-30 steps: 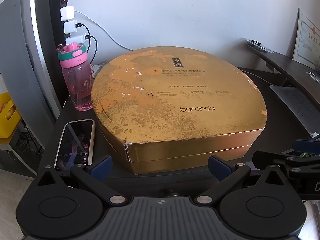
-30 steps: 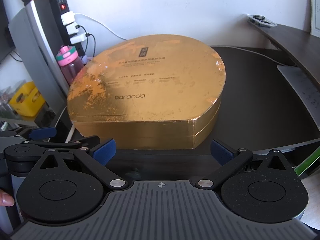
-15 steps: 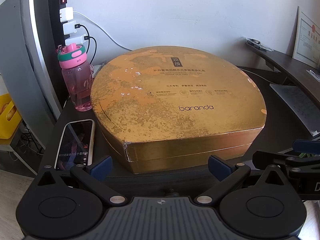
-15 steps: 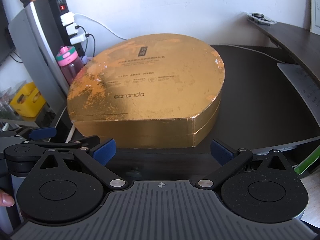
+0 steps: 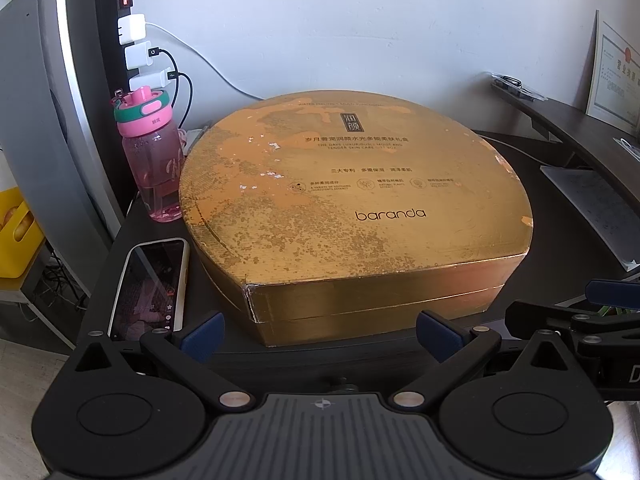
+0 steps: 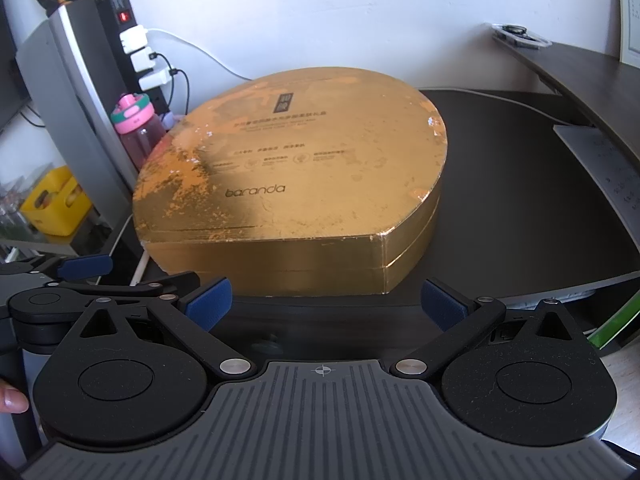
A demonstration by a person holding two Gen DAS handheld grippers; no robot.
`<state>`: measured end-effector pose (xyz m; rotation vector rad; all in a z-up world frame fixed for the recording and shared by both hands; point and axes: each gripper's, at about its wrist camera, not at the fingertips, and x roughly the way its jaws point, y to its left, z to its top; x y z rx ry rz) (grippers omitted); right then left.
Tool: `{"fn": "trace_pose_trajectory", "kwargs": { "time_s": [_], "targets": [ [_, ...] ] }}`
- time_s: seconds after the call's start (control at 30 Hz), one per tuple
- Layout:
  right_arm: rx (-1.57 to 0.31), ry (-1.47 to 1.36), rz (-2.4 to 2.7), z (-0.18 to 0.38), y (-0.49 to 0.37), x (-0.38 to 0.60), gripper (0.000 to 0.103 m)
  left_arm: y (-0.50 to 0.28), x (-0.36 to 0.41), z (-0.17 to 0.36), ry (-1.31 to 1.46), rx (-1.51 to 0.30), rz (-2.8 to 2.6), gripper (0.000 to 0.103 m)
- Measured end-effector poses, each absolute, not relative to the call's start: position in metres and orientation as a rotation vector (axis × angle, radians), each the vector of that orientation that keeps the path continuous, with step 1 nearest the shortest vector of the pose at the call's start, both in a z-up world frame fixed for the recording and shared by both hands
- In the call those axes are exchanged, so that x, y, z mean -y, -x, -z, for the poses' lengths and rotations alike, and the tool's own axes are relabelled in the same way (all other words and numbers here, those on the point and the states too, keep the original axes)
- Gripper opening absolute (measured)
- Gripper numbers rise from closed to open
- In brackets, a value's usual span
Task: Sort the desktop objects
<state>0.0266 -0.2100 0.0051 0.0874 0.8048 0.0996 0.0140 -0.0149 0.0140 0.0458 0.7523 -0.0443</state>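
A large worn gold gift box (image 5: pixel 352 208) (image 6: pixel 296 176) marked "baranda" lies flat on the dark desk (image 5: pixel 532 288) (image 6: pixel 512 184). Left of it stands a pink water bottle (image 5: pixel 151 156) (image 6: pixel 136 128) with a green-banded lid. A phone (image 5: pixel 150 284) lies face up at the desk's front left corner. My left gripper (image 5: pixel 320 334) hangs open just before the desk's front edge, facing the box's flat side. My right gripper (image 6: pixel 326 304) is open too, beside it on the right, holding nothing. Each gripper shows at the edge of the other's view.
A power strip (image 5: pixel 132 40) with white chargers and cables hangs behind the bottle, on a grey panel (image 5: pixel 48 120). Papers (image 5: pixel 596 208) lie at the desk's right. A raised shelf (image 6: pixel 580 64) runs along the right. A yellow crate (image 6: pixel 56 200) sits low at left.
Both views have shifted only slightly. The grippers stay open and nothing on the desk has moved.
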Motion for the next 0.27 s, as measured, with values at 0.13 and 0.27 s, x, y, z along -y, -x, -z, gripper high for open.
{"fn": "trace_pose_trajectory", "kwargs": {
  "time_s": [0.13, 0.27],
  "targets": [
    [-0.803, -0.091, -0.095, -0.0043, -0.0285, 0.2113, 0.103, -0.0172, 0.0147, -0.0126, -0.036, -0.761, 0.054, 0.102],
    [-0.800, -0.100, -0.092, -0.0039, -0.0304, 0.2130, 0.103, -0.0198, 0.0157, -0.0122, -0.033, -0.748, 0.062, 0.102]
  ]
}}
